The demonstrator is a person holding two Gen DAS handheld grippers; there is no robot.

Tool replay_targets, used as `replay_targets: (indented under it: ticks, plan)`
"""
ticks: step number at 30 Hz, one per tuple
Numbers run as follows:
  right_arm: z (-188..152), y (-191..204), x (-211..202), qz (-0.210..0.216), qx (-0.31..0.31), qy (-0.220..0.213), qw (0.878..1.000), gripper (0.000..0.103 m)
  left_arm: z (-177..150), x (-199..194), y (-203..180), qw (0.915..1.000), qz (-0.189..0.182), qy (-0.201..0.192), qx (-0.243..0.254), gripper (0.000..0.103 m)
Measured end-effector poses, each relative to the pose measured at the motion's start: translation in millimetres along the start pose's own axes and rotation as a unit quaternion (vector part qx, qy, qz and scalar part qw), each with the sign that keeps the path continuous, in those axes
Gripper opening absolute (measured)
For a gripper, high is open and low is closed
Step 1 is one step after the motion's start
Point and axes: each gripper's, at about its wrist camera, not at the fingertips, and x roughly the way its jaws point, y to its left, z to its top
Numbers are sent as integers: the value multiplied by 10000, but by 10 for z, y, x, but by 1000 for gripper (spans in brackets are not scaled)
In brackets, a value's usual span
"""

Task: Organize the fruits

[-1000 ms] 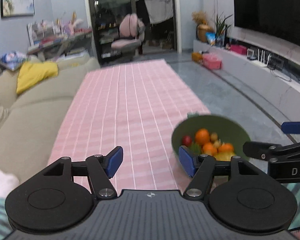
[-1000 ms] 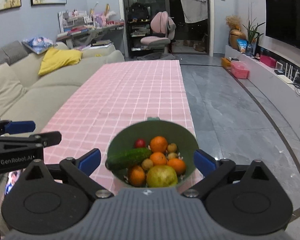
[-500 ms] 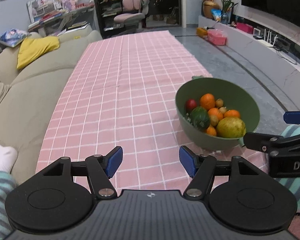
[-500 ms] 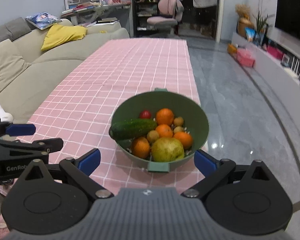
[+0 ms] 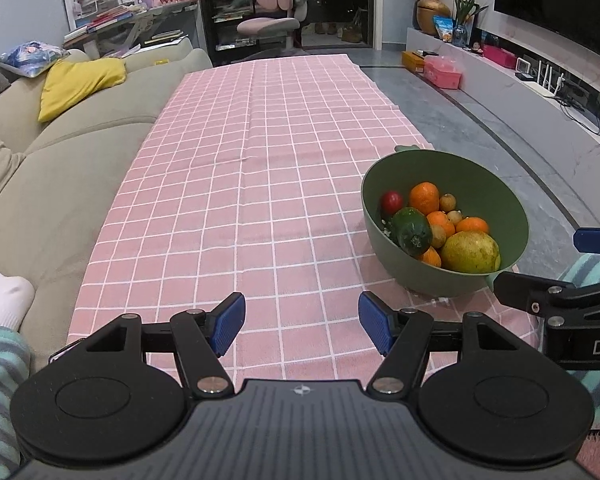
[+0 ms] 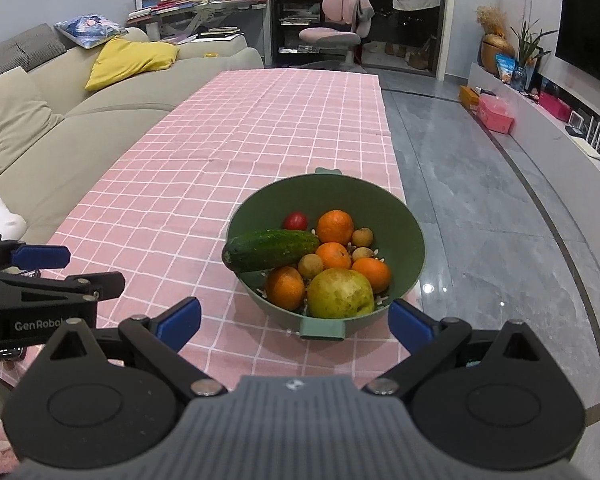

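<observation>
I find the green bowl on the pink checked surface, near its right edge. Both grippers hover short of the bowl, empty: my right gripper spread wide just before its near handle, my left gripper wide open to the bowl's left. A cucumber lies across the bowl's left rim, atop oranges and a pear. I judge the cucumber firm, light and smooth; grip it mid-length. The pear may bruise.

White lettering "GenRobo" (cut off) stood on the left gripper body, left of the right gripper's fingers; "DA" marked the right gripper body.
</observation>
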Motion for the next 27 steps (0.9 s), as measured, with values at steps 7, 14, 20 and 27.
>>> replay_targets:
  ticks: [7, 14, 20, 27]
  plan:
    - [2, 14, -13, 11, -13, -20, 10000, 96, 6, -5, 13, 10000, 42, 3, -16, 76]
    - [4, 9, -11, 23, -21, -22, 10000, 96, 8, -16, 23, 10000, 60, 15, -33, 76]
    - [3, 9, -10, 28, -25, -18, 10000, 96, 8, -19, 28, 10000, 67, 17, -38, 76]
    - [2, 11, -11, 26, -17, -22, 10000, 96, 12, -27, 40, 9999, 86, 28, -62, 76]
